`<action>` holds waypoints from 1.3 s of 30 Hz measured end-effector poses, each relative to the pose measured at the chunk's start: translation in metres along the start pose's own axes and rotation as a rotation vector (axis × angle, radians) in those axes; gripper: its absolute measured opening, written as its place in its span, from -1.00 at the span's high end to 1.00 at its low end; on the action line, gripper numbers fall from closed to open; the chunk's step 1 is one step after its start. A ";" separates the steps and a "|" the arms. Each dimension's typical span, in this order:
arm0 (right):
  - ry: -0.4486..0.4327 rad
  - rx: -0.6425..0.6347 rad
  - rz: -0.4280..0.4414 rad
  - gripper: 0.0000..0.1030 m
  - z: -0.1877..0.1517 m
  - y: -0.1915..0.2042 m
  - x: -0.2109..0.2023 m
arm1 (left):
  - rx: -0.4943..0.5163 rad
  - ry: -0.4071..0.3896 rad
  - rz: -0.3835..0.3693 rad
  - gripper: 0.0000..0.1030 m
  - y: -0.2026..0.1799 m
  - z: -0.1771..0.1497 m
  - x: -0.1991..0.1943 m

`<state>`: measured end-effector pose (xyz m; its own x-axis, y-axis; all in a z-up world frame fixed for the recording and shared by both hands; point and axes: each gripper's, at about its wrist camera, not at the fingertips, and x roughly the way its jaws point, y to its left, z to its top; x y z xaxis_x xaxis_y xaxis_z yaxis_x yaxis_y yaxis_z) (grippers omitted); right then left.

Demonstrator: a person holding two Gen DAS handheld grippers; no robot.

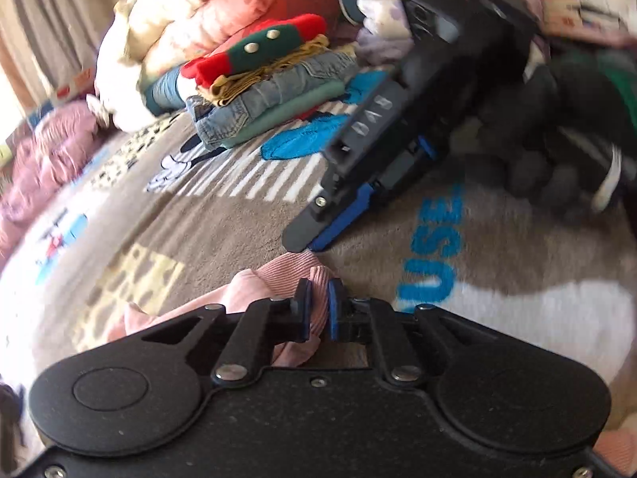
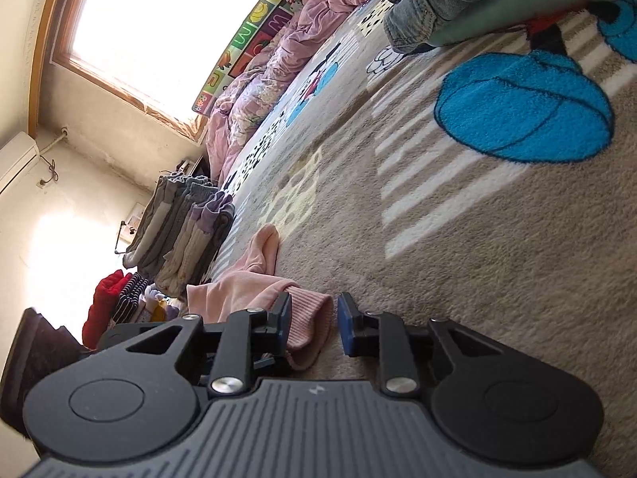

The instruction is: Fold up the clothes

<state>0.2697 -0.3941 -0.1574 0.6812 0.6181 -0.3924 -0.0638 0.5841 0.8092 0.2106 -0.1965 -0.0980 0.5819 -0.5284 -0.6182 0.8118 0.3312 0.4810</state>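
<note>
A pink garment [image 1: 274,279] lies crumpled on the cartoon-print rug [image 1: 199,219]. My left gripper [image 1: 318,310] is shut on a ribbed pink fold, which is pinched between its blue pads. My right gripper [image 1: 308,245] comes in from the upper right with its tips at the garment's far edge. In the right wrist view the ribbed pink cuff [image 2: 308,330] sits between the jaws of the right gripper [image 2: 314,318]. The cuff rests against the left pad, and a narrow gap shows at the right pad. The rest of the pink garment [image 2: 239,286] trails off to the left.
A stack of folded clothes [image 1: 270,79] with a red and green piece on top stands further back on the rug. Dark clothing [image 1: 557,119] lies at the right, a mauve quilt [image 1: 40,159] at the left. Grey garments [image 2: 187,223] hang beyond the rug's edge.
</note>
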 end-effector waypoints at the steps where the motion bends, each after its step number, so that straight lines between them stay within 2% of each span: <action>1: -0.002 0.001 -0.006 0.58 0.000 0.000 0.001 | 0.079 -0.009 0.044 0.90 -0.014 -0.001 0.000; 4: -0.002 0.001 -0.005 0.58 0.000 0.000 0.002 | 0.240 -0.087 0.230 0.90 -0.045 -0.003 -0.006; 7: -0.004 0.027 0.012 0.55 0.001 -0.003 0.002 | 0.353 -0.151 0.355 0.90 -0.059 -0.006 -0.009; 9: -0.026 0.130 0.080 0.48 0.003 -0.014 -0.001 | 0.442 -0.156 0.410 0.90 -0.065 -0.014 -0.004; 11: -0.059 0.308 0.220 0.11 0.003 -0.033 -0.004 | 0.503 -0.156 0.457 0.90 -0.069 -0.023 0.000; 12: -0.074 0.406 0.303 0.02 0.002 -0.044 -0.005 | 0.532 -0.161 0.485 0.90 -0.070 -0.026 0.002; 13: -0.081 0.466 0.350 -0.06 0.001 -0.050 -0.006 | 0.546 -0.169 0.510 0.90 -0.071 -0.027 0.002; 15: -0.073 0.511 0.378 -0.06 -0.002 -0.053 -0.008 | 0.562 -0.184 0.562 0.90 -0.068 -0.029 0.004; 18: -0.045 0.516 0.376 -0.17 -0.008 -0.046 -0.004 | 0.577 -0.188 0.607 0.90 -0.062 -0.032 0.004; 22: -0.020 0.555 0.391 -0.08 -0.015 -0.040 0.010 | 0.610 -0.188 0.607 0.90 -0.061 -0.035 0.003; 24: -0.016 0.535 0.372 0.10 -0.019 -0.034 0.018 | 0.630 -0.189 0.596 0.90 -0.062 -0.036 0.003; 26: -0.043 0.531 0.365 0.41 -0.019 -0.034 0.021 | 0.644 -0.186 0.585 0.90 -0.060 -0.036 0.002; 28: -0.072 0.533 0.368 0.61 -0.019 -0.034 0.023 | 0.646 -0.184 0.574 0.89 -0.058 -0.035 0.001; 31: -0.083 0.505 0.391 0.72 -0.017 -0.031 0.025 | 0.630 -0.172 0.546 0.87 -0.051 -0.031 -0.003; 32: -0.087 0.491 0.386 0.72 -0.016 -0.029 0.025 | 0.615 -0.165 0.523 0.81 -0.050 -0.029 -0.005; 34: -0.088 0.478 0.374 0.73 -0.015 -0.030 0.025 | 0.502 -0.158 0.406 0.78 -0.032 -0.021 -0.020; 37: -0.095 0.435 0.344 0.73 -0.012 -0.029 0.022 | 0.240 -0.153 0.262 0.77 0.020 -0.010 -0.051; 39: -0.104 0.399 0.327 0.74 -0.010 -0.028 0.017 | 0.013 -0.167 0.231 0.82 0.060 -0.009 -0.062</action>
<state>0.2758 -0.3949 -0.1907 0.7421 0.6674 -0.0626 -0.0162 0.1112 0.9937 0.2237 -0.1365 -0.0363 0.7340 -0.5622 -0.3809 0.6576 0.4484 0.6054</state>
